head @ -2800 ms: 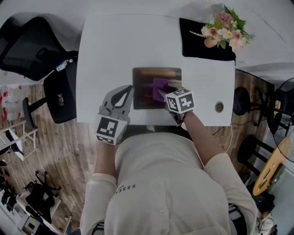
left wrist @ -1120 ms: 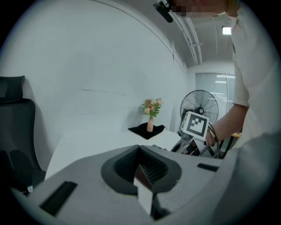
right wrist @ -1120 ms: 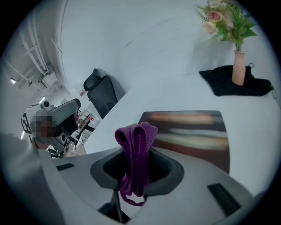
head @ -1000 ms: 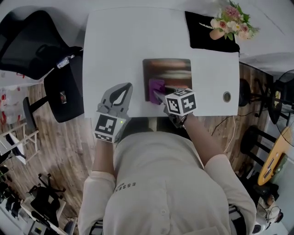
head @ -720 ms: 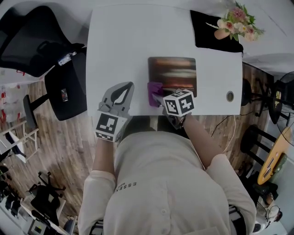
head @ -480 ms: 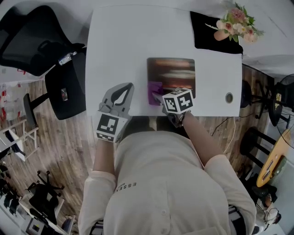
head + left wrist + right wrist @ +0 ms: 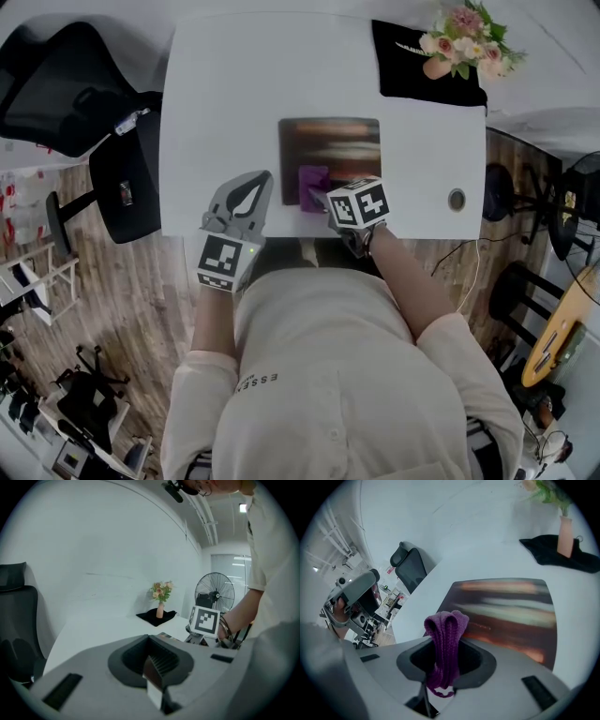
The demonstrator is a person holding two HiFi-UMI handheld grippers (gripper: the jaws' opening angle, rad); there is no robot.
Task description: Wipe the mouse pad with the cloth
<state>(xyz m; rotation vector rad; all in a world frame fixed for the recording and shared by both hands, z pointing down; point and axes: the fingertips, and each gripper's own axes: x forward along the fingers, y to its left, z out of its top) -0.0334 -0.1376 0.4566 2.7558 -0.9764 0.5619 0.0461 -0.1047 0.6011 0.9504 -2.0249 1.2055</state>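
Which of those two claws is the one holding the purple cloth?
The right claw, shut on the purple cloth over the mouse pad. The left claw is shut on nothing, off to the pad's left.

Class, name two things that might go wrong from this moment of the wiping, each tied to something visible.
1. The left gripper, shut and empty, is beside the mouse pad, not on it; the pad may slide under a stroke.
2. The right gripper pinches a narrow fold of the purple cloth, which might slip out.
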